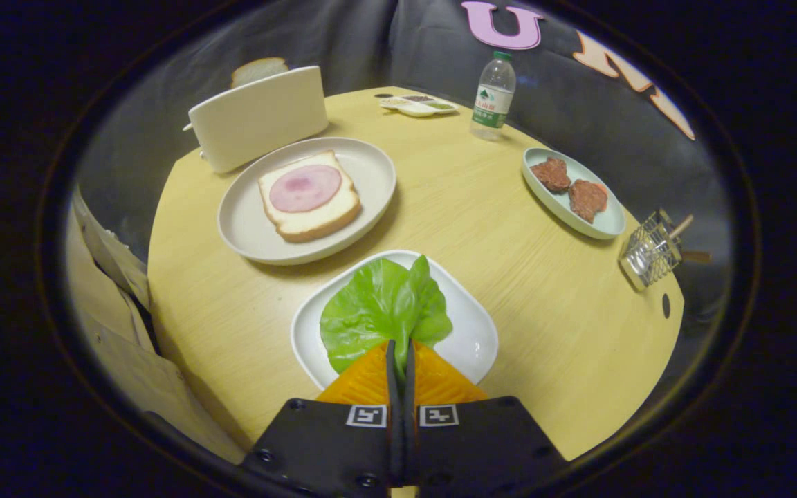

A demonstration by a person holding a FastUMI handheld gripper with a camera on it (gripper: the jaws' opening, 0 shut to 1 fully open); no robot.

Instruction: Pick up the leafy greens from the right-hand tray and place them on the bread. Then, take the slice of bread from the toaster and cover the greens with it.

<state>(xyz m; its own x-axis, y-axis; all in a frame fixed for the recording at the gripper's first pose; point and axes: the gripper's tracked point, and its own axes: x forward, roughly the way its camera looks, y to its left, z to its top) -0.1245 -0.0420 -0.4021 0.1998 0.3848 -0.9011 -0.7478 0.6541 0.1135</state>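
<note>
Gripper view: gripper (399, 354) fingers are pinching nearly closed on the near edge of the leafy greens (381, 311), which are lying on the white tray (471, 342). Beyond it, bread (309, 196) with a ham slice is sitting on a round plate (371, 173). Toaster (258, 117) behind is holding another bread slice (259, 70).

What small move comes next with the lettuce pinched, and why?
Probably lift straight up: the gripper looks shut on the green lettuce leaf, which lies on the white rounded-square tray. The ham-topped bread slice on the round grey plate waits beyond.
</note>
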